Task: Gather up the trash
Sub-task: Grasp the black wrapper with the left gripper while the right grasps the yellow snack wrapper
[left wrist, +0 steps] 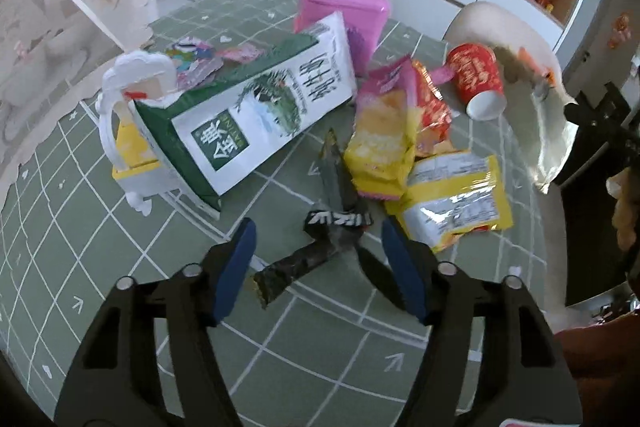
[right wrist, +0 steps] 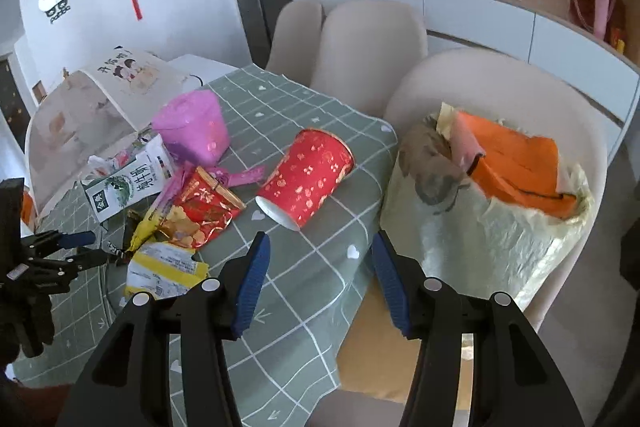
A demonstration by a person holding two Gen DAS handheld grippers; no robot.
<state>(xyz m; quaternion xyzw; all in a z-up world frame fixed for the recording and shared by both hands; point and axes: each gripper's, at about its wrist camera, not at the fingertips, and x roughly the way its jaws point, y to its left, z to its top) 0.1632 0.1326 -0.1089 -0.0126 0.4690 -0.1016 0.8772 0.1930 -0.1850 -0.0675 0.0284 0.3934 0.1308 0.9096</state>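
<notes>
The left claw [left wrist: 316, 263] was seen low in the centre of the left wrist view, its blue pads apart and nothing pressed between them, tipped down over a dark crumpled wrapper [left wrist: 316, 247] that lay flat on the green checked worktop [left wrist: 120, 247]; the jaws were judged to be set astride it so that it could be pinched off the cloth. The rest of the trash was heaped just beyond: a green-and-white milk carton [left wrist: 256, 115] on its side at centre left, propped on a white and yellow holder [left wrist: 128, 131], yellow snack packets [left wrist: 384, 151] at centre right, and a red paper cup [right wrist: 306, 177] tipped over in the middle of the right wrist view. The right claw [right wrist: 320, 279] was held at the lower centre of that view, pads apart and empty, over the worktop's edge. A pale bag [right wrist: 480, 227] with orange rubbish showing at its mouth was seen at right, slumped on a beige chair [right wrist: 500, 87], probably placed there so the collected pieces could be dropped in close by. Most of the pile was judged still to be gathered.
</notes>
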